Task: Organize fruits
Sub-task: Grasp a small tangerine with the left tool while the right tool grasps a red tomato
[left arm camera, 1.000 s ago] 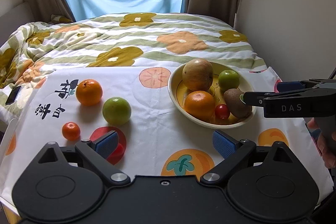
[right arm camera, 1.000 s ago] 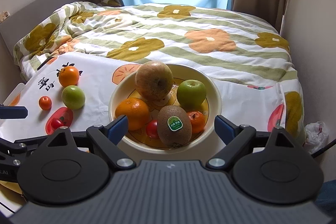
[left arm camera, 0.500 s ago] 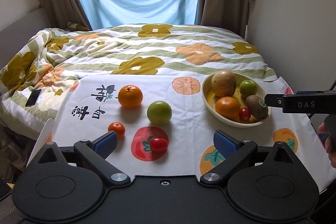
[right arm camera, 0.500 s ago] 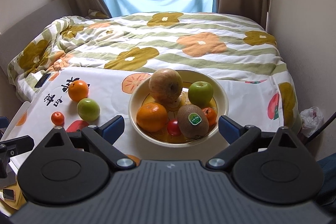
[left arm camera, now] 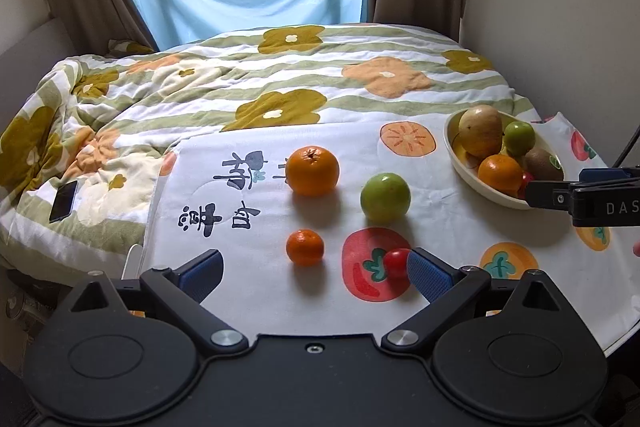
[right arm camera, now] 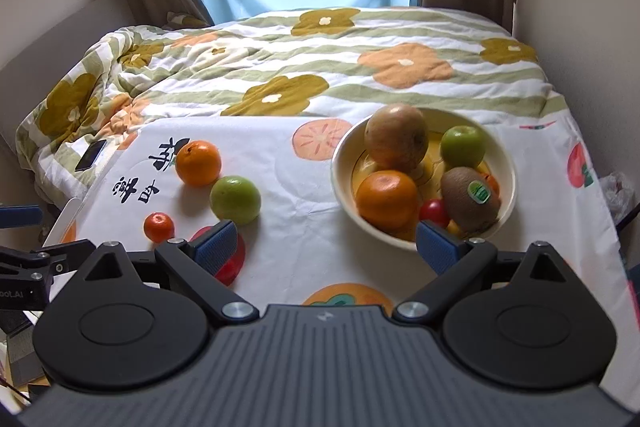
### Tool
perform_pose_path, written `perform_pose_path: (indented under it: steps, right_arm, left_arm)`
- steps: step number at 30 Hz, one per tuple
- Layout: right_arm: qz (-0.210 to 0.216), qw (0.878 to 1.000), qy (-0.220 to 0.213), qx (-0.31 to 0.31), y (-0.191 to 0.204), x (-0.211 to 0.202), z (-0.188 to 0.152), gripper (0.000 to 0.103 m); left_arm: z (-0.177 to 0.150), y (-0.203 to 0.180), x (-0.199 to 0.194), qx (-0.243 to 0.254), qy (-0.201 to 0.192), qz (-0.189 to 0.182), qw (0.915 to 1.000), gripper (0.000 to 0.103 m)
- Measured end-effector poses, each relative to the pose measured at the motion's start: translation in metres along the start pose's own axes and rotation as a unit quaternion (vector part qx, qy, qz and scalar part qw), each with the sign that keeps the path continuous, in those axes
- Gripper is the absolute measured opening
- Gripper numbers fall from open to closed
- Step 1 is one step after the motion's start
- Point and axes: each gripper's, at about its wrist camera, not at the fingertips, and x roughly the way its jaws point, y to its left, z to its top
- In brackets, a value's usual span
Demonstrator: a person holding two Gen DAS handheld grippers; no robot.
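Left gripper (left arm camera: pixel 314 273) empty, jaws apart; small orange (left arm camera: pixel 305 247) just ahead between them, nearer than to right gripper (right arm camera: pixel 326 245), also apart.

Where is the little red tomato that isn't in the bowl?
In the left camera view the tomato lies on the cloth, on a printed red fruit, just below the green apple and beside the left gripper.
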Motion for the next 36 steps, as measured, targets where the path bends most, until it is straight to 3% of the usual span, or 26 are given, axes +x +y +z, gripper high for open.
perform_pose_path:
  steps: [6,13,19,26,29,32,36]
  right_arm:
    - [0.002,0.999,0.031,0.028,0.037,0.023,-0.014,0.103]
    - [-0.009,0.996,0.055,0.066,0.067,0.049,-0.028,0.103]
    - [-0.015,0.994,0.075,0.081,0.082,0.073,-0.037,0.103]
    - [-0.024,0.994,0.079,0.078,0.093,0.083,-0.041,0.103]
    - [-0.023,0.994,0.081,0.076,0.095,0.087,-0.042,0.103]
    - [-0.021,0.993,0.086,0.076,0.095,0.091,-0.042,0.092]
    - [-0.017,0.993,0.092,0.076,0.095,0.096,-0.043,0.082]
  left_arm:
    - [-0.002,0.023,0.031,0.058,0.003,-0.029,0.9979,0.098]
    - [-0.003,0.036,0.071,0.123,0.013,-0.073,0.9897,0.091]
    - [-0.003,0.039,0.101,0.160,0.030,-0.101,0.9815,0.075]
    - [-0.003,0.036,0.122,0.183,0.041,-0.130,0.9736,0.069]
    - [-0.003,0.033,0.129,0.186,0.048,-0.138,0.9717,0.059]
    - [-0.004,0.031,0.133,0.190,0.055,-0.139,0.9703,0.043]
    - [-0.005,0.033,0.132,0.189,0.054,-0.141,0.9703,0.041]
